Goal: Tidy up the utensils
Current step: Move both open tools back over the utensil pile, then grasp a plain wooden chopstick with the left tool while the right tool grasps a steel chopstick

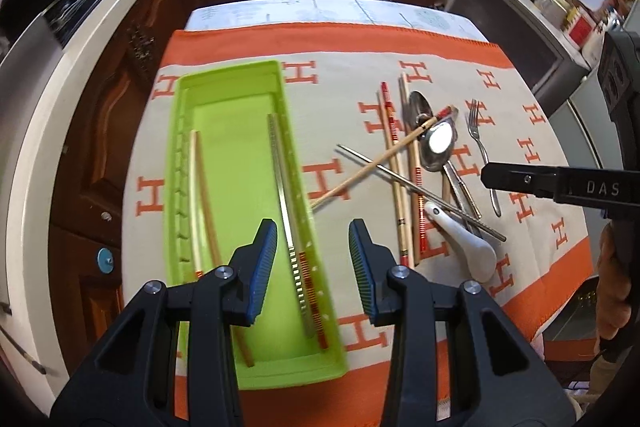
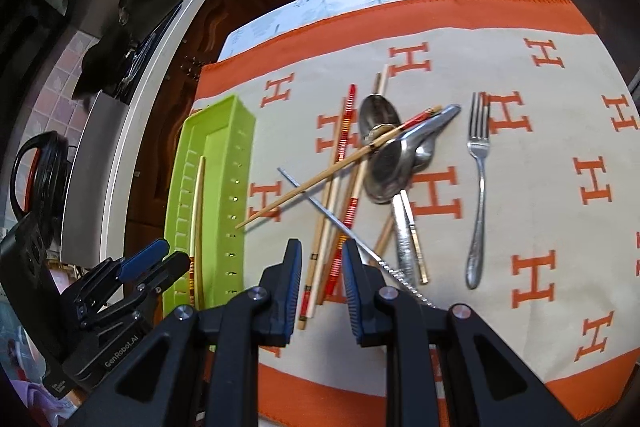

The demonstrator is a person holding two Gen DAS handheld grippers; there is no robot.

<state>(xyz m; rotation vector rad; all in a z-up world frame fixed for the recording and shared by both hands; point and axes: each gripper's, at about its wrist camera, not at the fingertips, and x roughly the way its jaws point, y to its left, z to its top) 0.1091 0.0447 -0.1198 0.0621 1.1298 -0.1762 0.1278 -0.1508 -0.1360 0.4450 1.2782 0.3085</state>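
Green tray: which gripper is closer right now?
Left. The left gripper hovers open directly over the green tray's near end; the right gripper, also open, is over the chopstick pile beside it.

Long green tray (image 1: 232, 87) lies lengthwise, holding a pale wooden chopstick (image 1: 200, 195) along one side, a metal chopstick (image 1: 286, 211) along the other. Beside it, a crossed heap: wooden and red-banded chopsticks (image 2: 346, 131), steel spoons (image 2: 386, 163), a white ceramic spoon (image 1: 468, 243). Fork (image 2: 478, 195) lies apart, tines away.

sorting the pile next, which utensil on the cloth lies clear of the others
The fork, alone on the right side of the cloth. The spoons and chopsticks all cross or touch in one heap.
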